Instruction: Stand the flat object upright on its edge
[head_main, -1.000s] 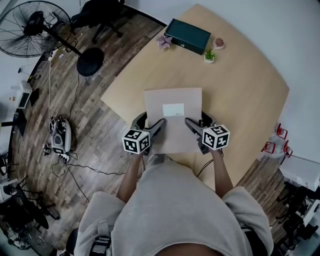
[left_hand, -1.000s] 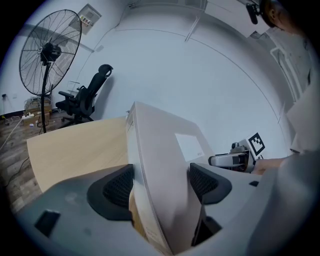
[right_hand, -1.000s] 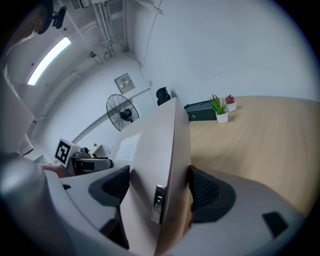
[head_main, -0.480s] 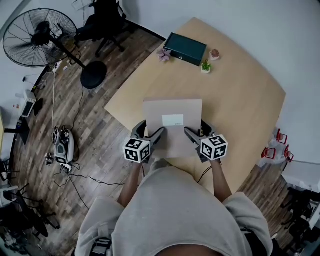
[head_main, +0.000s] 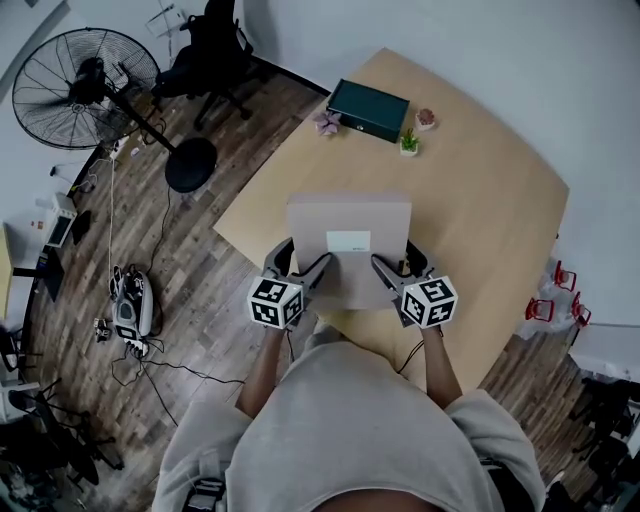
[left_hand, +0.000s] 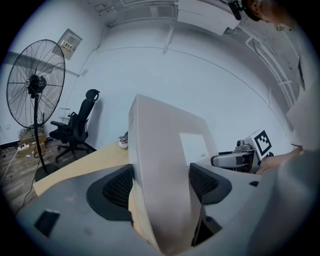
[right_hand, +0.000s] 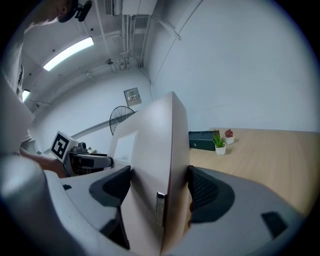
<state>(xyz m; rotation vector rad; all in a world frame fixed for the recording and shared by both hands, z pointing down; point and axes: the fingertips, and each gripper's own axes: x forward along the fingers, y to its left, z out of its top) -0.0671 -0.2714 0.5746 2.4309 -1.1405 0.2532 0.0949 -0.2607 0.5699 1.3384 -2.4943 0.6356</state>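
Note:
A flat tan cardboard box (head_main: 348, 250) with a white label is held tilted up off the wooden table (head_main: 480, 190), its far edge raised. My left gripper (head_main: 306, 274) is shut on its near left edge and my right gripper (head_main: 388, 272) is shut on its near right edge. In the left gripper view the box (left_hand: 162, 170) stands between the two dark pads and rises steeply. The right gripper view shows the box (right_hand: 155, 170) clamped edge-on, with the label facing the left gripper.
At the table's far end lie a dark green case (head_main: 367, 109), a small green potted plant (head_main: 408, 144), a pink-topped pot (head_main: 426, 118) and a pale flower (head_main: 326, 122). A standing fan (head_main: 85, 80) and an office chair (head_main: 215, 50) stand on the wooden floor at left.
The box's far edge has lifted further, so it looks shorter and steeper from the head view. Both grippers keep their hold and have shifted slightly.

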